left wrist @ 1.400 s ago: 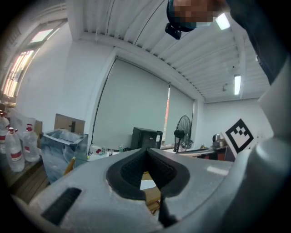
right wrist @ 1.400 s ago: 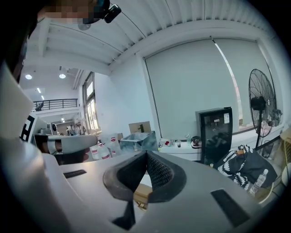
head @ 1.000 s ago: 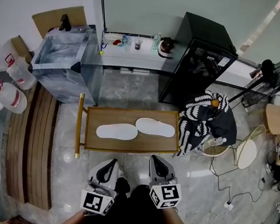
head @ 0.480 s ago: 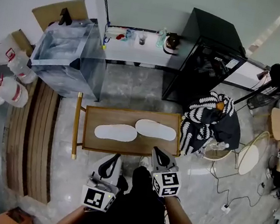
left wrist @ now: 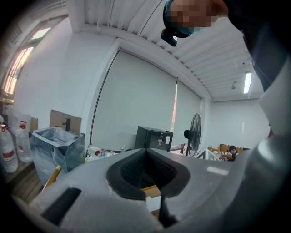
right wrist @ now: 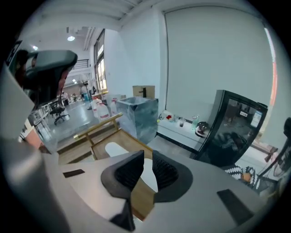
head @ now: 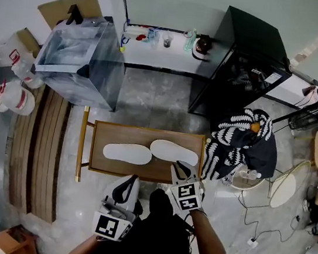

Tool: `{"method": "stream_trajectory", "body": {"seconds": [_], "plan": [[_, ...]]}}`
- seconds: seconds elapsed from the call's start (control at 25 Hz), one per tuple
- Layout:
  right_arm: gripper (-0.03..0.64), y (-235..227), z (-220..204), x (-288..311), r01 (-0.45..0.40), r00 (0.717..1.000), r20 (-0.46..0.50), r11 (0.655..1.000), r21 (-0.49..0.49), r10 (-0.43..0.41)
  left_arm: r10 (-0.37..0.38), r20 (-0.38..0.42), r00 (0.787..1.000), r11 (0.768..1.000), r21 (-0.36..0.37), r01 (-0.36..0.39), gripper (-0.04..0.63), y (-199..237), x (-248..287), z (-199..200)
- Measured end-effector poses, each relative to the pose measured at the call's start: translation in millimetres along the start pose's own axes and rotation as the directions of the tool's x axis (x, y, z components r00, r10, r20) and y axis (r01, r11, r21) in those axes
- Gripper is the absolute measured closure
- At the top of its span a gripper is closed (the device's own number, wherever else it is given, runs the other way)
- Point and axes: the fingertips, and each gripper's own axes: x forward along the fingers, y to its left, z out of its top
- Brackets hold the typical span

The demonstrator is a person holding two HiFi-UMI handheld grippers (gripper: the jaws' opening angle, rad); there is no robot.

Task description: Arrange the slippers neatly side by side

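Two white slippers lie end to end on a low wooden table [head: 141, 165]: the left slipper [head: 127, 152] and the right slipper [head: 174, 152], angled slightly apart. My right gripper [head: 182, 168] hovers at the table's front right edge, just short of the right slipper. Its jaws have just been opening and stand a narrow gap apart with nothing between them. In the right gripper view [right wrist: 148, 154] the right slipper [right wrist: 150, 175] shows through that gap, with the left slipper [right wrist: 111, 149] further off. My left gripper [head: 132, 180] hangs in front of the table, shut and empty, its tips meeting in the left gripper view [left wrist: 154, 200].
Behind the table stand a translucent storage box [head: 80, 61] and a black cabinet [head: 245, 65]. A striped cloth [head: 239, 144] drapes over a chair at the table's right end. A slatted wooden platform [head: 36, 158] and water jugs [head: 3, 97] are to the left.
My right gripper has dropped and moved forward to the table's front right edge beside the right slipper, and its jaws have parted slightly. The left gripper has shifted a little. Both slippers lie unmoved.
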Motion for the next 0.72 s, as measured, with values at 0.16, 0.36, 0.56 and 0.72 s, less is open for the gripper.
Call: {"method": "stream_trajectory", "body": {"seconds": [0.16,0.36,0.56,0.72], "plan": [[0.534,-11,-23,32,-0.093,0.989,-0.128,0.985,-0.143,0.075,0.036,-0.011,0.999,0.999,0.006,-0.036,0.583,-2,19,-3],[0.514,-17,-54,67,-0.212,0.955,-0.264,0.932,-0.295,0.134,0.075,0.001,0.997,0.997,0.011,-0.075,0.583,-6,40,-4],[0.506,-19,-79,92,-0.304,0.913,-0.372,0.884,-0.355,0.165,0.077,0.006,0.997,0.997,0.019,-0.077,0.583,-6,49,-7],[0.492,-24,-97,111,-0.352,0.883,-0.442,0.847,-0.398,0.160,0.048,-0.060,0.997,0.998,0.036,-0.046,0.583,-3,53,-16]]}}
